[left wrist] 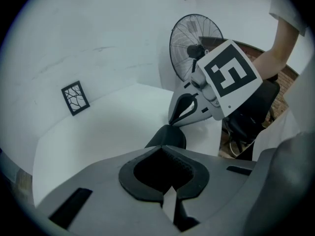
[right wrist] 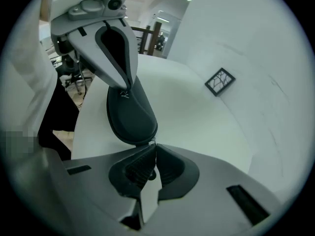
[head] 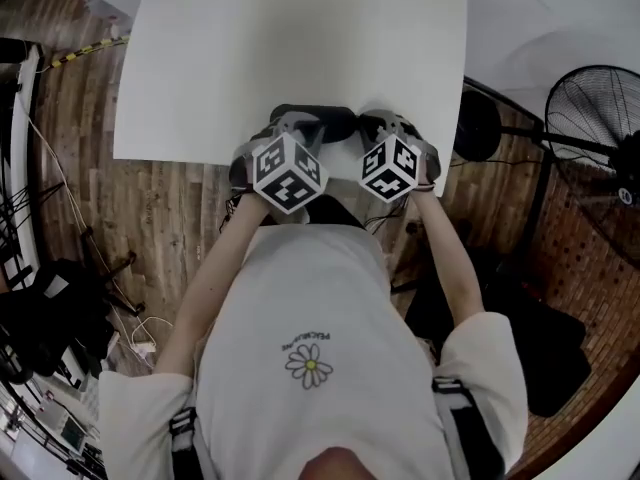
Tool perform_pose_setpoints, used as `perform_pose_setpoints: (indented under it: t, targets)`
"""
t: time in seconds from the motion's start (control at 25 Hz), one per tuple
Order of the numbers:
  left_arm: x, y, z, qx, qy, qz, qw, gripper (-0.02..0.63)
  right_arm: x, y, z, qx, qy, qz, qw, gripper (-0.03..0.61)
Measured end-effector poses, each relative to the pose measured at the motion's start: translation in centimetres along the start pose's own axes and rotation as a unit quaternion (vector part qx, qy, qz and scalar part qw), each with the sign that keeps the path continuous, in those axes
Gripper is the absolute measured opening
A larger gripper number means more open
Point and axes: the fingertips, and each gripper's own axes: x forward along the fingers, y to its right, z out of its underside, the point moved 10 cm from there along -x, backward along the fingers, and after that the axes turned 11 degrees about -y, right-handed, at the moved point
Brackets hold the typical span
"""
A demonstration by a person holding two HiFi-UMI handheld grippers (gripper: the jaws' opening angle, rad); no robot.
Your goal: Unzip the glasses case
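Observation:
A dark oval glasses case (head: 325, 120) lies at the near edge of the white table (head: 290, 38), between my two grippers. My left gripper (head: 290, 128) is shut on one end of the case; in the right gripper view its white fingers (right wrist: 118, 53) clamp the far end of the case (right wrist: 130, 114). My right gripper (right wrist: 151, 149) is shut at the case's near end, its pads pinched on the small zipper pull (right wrist: 148, 142). In the left gripper view the case (left wrist: 167, 136) pokes out past my jaws (left wrist: 160, 150), and the right gripper (left wrist: 171, 123) meets its tip.
A standing fan (head: 595, 128) is on the wooden floor to the right of the table. A small framed black pattern (left wrist: 75, 98) hangs on the white wall behind the table. Cables and gear lie on the floor at the left (head: 40, 318).

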Motion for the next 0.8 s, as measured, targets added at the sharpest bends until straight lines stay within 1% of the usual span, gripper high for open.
perform_pose_setpoints:
  t: [0.12, 0.24, 0.32, 0.4, 0.48, 0.56, 0.64, 0.68, 0.72, 0.8]
  targets:
    - [0.1, 0.0, -0.4, -0.019, -0.008, 0.001, 0.9998, 0.012, 0.7, 1.4, -0.6, -0.084, 0.011, -0.015, 0.996, 0.008]
    - [0.0, -0.2, -0.3, -0.043, -0.004, 0.0, 0.9991, 0.012, 1.3, 2.3, -1.6, -0.172, 0.02, -0.031, 0.984, 0.009]
    - [-0.1, -0.4, -0.2, -0.053, -0.003, -0.004, 0.9986, 0.012, 1.6, 2.7, -2.3, -0.215, 0.024, -0.041, 0.976, 0.009]
    - [0.1, -0.5, 0.0, -0.064, 0.0, -0.008, 0.9979, 0.012, 2.1, 2.9, -2.6, -0.24, 0.027, -0.048, 0.969, 0.009]
    - [0.3, -0.4, 0.2, -0.069, 0.003, -0.012, 0.9976, 0.012, 2.3, 2.8, -2.6, -0.249, 0.03, -0.05, 0.967, 0.009]
    - [0.3, -0.3, 0.4, -0.063, 0.004, -0.015, 0.9979, 0.012, 2.4, 2.5, -2.6, -0.246, 0.033, -0.045, 0.968, 0.009]
    - [0.1, -0.4, 0.6, -0.057, 0.004, -0.013, 0.9983, 0.012, 2.3, 2.2, -2.7, -0.233, 0.032, -0.037, 0.971, 0.009]
    - [0.0, -0.5, 0.6, -0.057, 0.007, -0.017, 0.9982, 0.012, 2.3, 2.1, -2.6, -0.217, 0.03, -0.036, 0.975, 0.009]
    - [-0.2, -0.6, 0.6, -0.06, 0.014, -0.032, 0.9976, 0.012, 2.2, 2.0, -2.5, -0.193, 0.029, -0.04, 0.98, 0.009]
    - [-1.0, -0.5, 1.0, -0.076, 0.039, -0.09, 0.9922, 0.012, 2.0, 1.6, -2.6, -0.135, 0.035, -0.062, 0.988, 0.009]
